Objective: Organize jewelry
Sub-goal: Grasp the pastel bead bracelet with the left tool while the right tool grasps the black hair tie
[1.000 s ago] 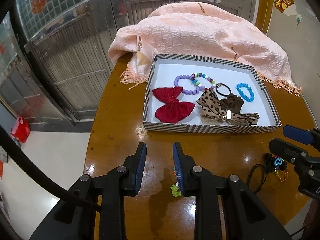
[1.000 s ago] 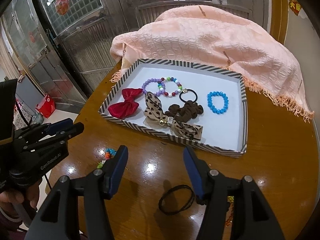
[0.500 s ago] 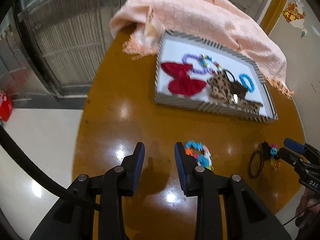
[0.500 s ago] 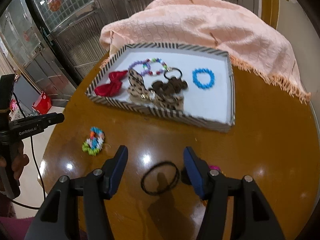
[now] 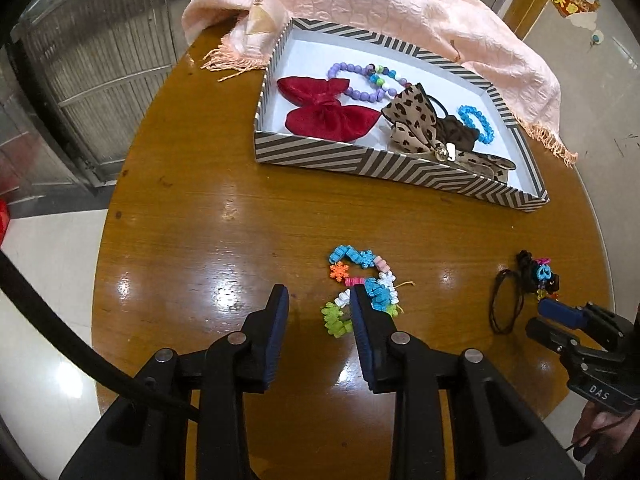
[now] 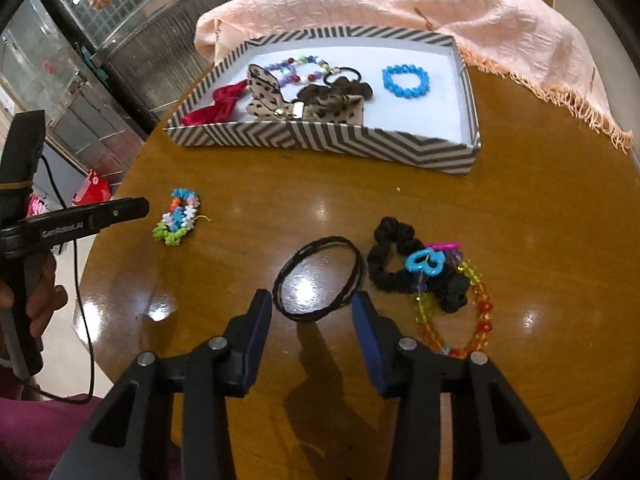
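Note:
A striped tray (image 5: 360, 162) (image 6: 320, 142) holds a red bow (image 5: 328, 110), a leopard bow (image 5: 416, 124), bead bracelets and a blue bracelet (image 6: 406, 80). On the wooden table a colourful snowflake bracelet (image 5: 364, 284) (image 6: 178, 216) lies just ahead of my open left gripper (image 5: 318, 300), beside its right finger. My right gripper (image 6: 312, 308) is open, just behind a thin black hair band (image 6: 318, 276). Right of the band lie a black scrunchie with a blue charm (image 6: 416, 268) and an amber bead bracelet (image 6: 476, 312).
A pink cloth (image 5: 380, 4) (image 6: 420, 4) drapes over the table's far side behind the tray. The round table's edge (image 5: 104, 240) drops to the floor on the left. Metal gates stand beyond.
Both grippers have tilted down and drawn closer to the table. The snowflake bracelet now sits at my left fingertips, and the black hair band sits just ahead of my right fingers.

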Available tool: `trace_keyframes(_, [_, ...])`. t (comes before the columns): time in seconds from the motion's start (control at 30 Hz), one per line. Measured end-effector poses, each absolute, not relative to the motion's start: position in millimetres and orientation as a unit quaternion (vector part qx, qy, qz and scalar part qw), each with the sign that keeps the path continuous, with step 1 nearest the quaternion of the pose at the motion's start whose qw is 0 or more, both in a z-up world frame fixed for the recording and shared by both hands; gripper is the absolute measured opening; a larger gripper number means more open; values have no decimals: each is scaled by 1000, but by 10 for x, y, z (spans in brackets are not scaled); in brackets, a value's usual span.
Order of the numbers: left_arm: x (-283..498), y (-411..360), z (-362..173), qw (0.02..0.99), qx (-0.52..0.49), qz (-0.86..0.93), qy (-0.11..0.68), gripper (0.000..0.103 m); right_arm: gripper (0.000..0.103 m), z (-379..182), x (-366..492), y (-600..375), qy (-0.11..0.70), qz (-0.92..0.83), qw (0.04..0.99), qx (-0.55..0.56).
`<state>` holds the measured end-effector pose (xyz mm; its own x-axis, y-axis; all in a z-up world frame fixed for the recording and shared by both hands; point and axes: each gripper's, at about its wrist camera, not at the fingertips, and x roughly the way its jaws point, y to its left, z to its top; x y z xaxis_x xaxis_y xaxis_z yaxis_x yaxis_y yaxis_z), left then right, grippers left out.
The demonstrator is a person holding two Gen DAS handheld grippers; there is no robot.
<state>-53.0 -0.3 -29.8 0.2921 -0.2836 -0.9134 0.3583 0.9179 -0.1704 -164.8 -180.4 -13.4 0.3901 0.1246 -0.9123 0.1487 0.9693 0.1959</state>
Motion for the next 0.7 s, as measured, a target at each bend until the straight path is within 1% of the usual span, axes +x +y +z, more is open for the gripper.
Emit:
trace_keyframes(0.13, [-512,-30,-333,801,36,-196,564,25,44,-207,-1509,-1816,564,-21,820,97])
trace_keyframes(0.2, [-501,-45,-348,801,40,-192,565,25,43,-254,-1458,-1842,572,-21,814,100])
trace_keyframes(0.27, [-503,-59,-356,803,41,-191,563,25,33,-285,-1441,-1839,576,-16,811,99])
trace_keyframes(0.4, [-501,-83,-395,801,45,-187,567,25,23,-342,-1366,-1807,571,-24,818,72])
trace_keyframes(0.47, [-500,-97,-414,801,46,-184,568,25,10,-351,-1328,-1823,567,-26,820,68])
trace_keyframes(0.53, [-496,-115,-435,800,46,-180,570,25,3,-362,-1310,-1838,568,-20,820,73])
trace_keyframes(0.63, [-495,-145,-476,798,45,-179,573,29,2,-345,-1331,-1833,568,-13,820,77])
trace_keyframes(0.67, [-494,-151,-477,800,44,-179,571,32,2,-308,-1343,-1842,563,-11,822,82])
trace_keyframes(0.7, [-488,-164,-486,799,47,-177,572,32,2,-278,-1354,-1848,561,-9,824,86])
